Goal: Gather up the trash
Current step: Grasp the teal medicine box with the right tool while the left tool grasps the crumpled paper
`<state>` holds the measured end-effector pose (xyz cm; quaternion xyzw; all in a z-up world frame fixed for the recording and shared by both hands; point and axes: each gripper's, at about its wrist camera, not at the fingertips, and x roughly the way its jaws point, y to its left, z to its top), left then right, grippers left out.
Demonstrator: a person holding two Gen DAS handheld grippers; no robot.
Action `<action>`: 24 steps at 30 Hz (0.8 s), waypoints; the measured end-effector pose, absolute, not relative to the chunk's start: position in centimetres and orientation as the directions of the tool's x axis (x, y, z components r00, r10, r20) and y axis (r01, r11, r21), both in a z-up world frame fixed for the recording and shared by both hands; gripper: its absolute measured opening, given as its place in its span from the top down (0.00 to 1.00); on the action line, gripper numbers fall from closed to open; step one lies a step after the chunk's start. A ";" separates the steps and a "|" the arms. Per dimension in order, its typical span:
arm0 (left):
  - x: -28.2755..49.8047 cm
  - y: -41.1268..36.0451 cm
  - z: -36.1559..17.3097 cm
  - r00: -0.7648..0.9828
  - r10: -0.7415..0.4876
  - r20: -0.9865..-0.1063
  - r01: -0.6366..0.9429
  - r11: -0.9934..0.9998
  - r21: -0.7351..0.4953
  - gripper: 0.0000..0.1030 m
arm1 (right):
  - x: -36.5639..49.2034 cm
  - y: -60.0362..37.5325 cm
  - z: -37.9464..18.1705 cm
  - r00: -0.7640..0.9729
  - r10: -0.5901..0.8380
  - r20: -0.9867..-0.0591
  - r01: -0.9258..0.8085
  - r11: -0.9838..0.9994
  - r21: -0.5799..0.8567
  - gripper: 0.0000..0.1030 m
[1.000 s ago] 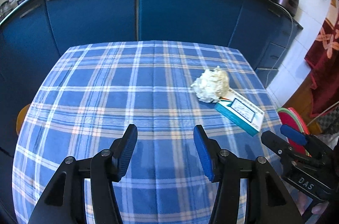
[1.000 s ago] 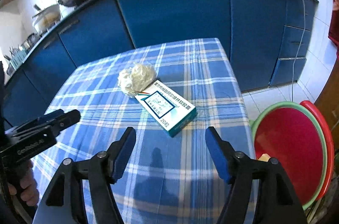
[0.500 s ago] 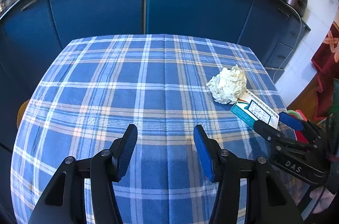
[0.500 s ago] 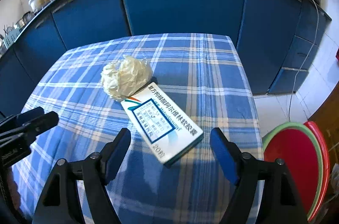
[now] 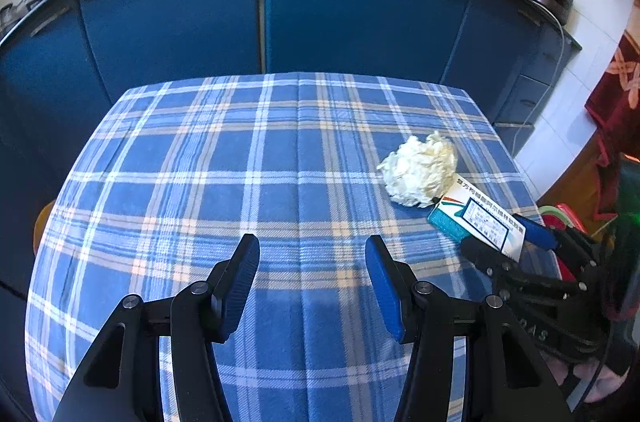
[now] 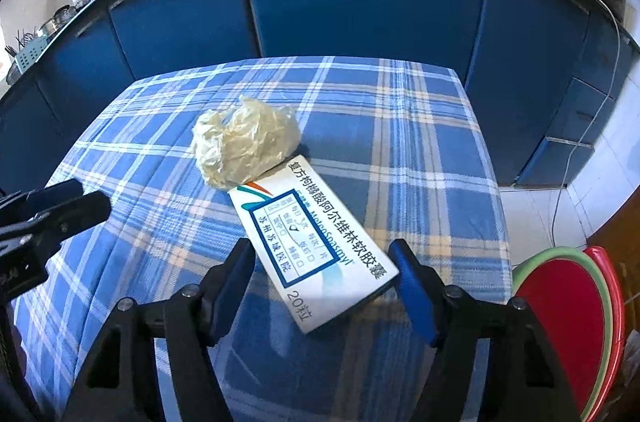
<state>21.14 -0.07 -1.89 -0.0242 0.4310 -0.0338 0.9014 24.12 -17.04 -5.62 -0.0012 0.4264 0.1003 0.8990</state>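
A white and teal medicine box (image 6: 312, 234) lies flat on the blue checked tablecloth (image 5: 240, 162), at the table's right side. One end of it touches a crumpled pale plastic wad (image 6: 246, 146). My right gripper (image 6: 320, 250) straddles the near end of the box with its jaws closing. Both blue pads are close to the box's edges but do not visibly press on it. In the left wrist view the box (image 5: 476, 222) and wad (image 5: 420, 172) sit right of my left gripper (image 5: 311, 246). It is open over bare cloth, with nothing between its fingers.
Blue kitchen cabinets (image 5: 260, 2) stand close behind the table, with pans and pots on the counter. A round red stool with a green rim (image 6: 564, 318) sits low beside the table's right edge. The left gripper (image 6: 86, 196) shows at the left of the right wrist view.
My right gripper has moved forward and down to the box, which now lies between its jaws. The jaws widened, then narrowed. The left gripper has stayed almost still.
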 end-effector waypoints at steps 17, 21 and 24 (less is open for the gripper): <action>23.8 -6.2 -2.0 0.625 -0.197 -0.755 0.203 0.975 -0.086 0.34 | 17.4 -24.4 -2.4 0.707 0.167 -0.687 -0.005 0.973 0.231 0.33; 25.2 -7.8 -2.7 0.621 -0.195 -0.759 0.225 0.972 -0.065 0.31 | 16.4 -25.9 -2.3 0.716 0.158 -0.680 0.026 0.967 0.252 0.34; 26.3 -8.6 -3.4 0.604 -0.203 -0.770 0.235 0.969 -0.072 0.31 | 15.9 -26.7 -2.3 0.723 0.150 -0.675 0.043 0.964 0.261 0.34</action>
